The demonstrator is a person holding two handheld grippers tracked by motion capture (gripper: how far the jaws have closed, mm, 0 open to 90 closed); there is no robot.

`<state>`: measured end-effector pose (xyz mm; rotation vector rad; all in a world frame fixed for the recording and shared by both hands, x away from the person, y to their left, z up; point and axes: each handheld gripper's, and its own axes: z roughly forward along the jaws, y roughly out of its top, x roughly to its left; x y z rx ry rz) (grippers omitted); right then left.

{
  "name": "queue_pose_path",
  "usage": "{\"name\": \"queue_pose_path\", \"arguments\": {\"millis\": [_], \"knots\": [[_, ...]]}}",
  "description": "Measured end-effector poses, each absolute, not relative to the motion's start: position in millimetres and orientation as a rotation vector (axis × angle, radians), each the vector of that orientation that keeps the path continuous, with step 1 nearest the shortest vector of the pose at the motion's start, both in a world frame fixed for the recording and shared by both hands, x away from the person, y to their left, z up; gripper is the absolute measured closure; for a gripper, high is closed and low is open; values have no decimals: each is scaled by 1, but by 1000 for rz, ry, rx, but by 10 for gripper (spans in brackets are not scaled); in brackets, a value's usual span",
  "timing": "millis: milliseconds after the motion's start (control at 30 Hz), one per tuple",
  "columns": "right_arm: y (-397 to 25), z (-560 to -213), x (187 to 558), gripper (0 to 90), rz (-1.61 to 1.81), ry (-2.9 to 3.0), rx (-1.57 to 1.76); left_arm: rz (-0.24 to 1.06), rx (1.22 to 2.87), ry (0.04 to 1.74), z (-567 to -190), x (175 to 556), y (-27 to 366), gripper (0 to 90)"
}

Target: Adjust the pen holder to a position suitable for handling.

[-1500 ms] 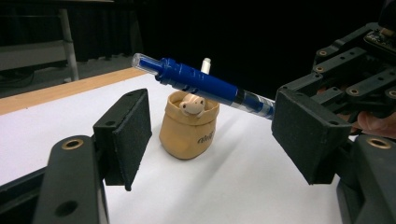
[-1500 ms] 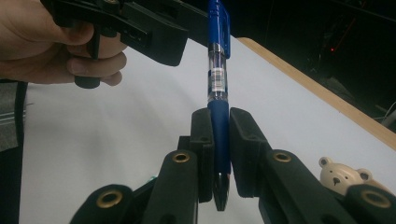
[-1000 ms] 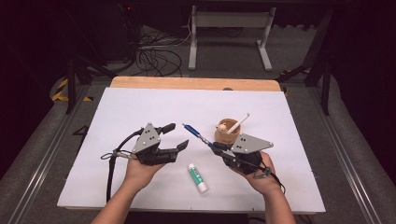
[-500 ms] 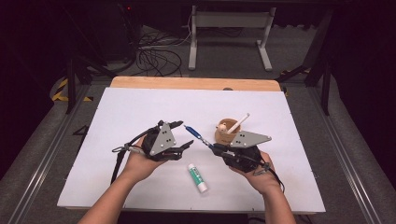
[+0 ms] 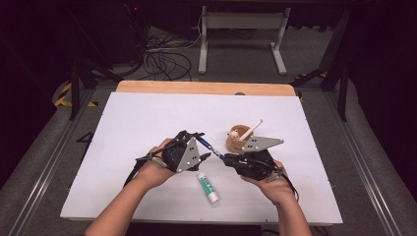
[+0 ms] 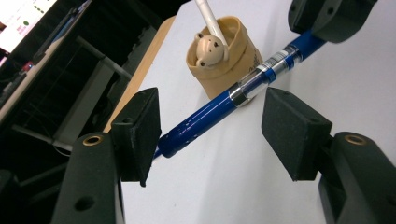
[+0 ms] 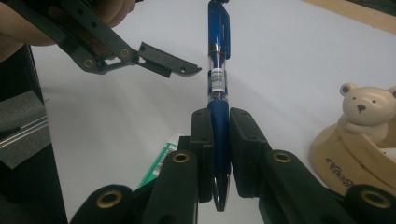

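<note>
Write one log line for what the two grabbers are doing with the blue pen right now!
right gripper: shut on blue pen | left gripper: open, jaws on both sides of pen, not closed | bear holder: behind pen

pen (image 7: pixel 218 79) blue w/ clear mid | bear holder (image 6: pixel 223 51) tan | tube (image 5: pixel 207 186) green-white | table (image 5: pixel 147 113) white

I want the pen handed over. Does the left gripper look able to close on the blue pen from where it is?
Probably yes. The left gripper is open, with the blue pen lying between its jaws and nothing in the gap. The right gripper holds the pen's other end clear of them.
</note>
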<state>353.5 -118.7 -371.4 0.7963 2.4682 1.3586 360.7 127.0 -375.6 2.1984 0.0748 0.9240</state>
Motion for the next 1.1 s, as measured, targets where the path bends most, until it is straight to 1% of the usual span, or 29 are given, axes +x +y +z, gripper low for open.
{"name": "queue_pose_path", "arguments": {"millis": [333,500,633,733,1100], "knots": [[-117,-372,353,812,1354,2492,804,1034,2278,-86,-380,356,118,490],[-116,-372,353,812,1353,2501,802,1050,2301,-126,-383,355,116,532],[-117,-372,353,812,1360,2505,803,1067,2304,-150,-384,355,116,591],[-117,-372,353,812,1369,2503,803,1077,2314,-159,-385,354,116,615],[-121,-367,352,811,1402,2501,791,1069,2354,-230,-391,350,114,721]]}}
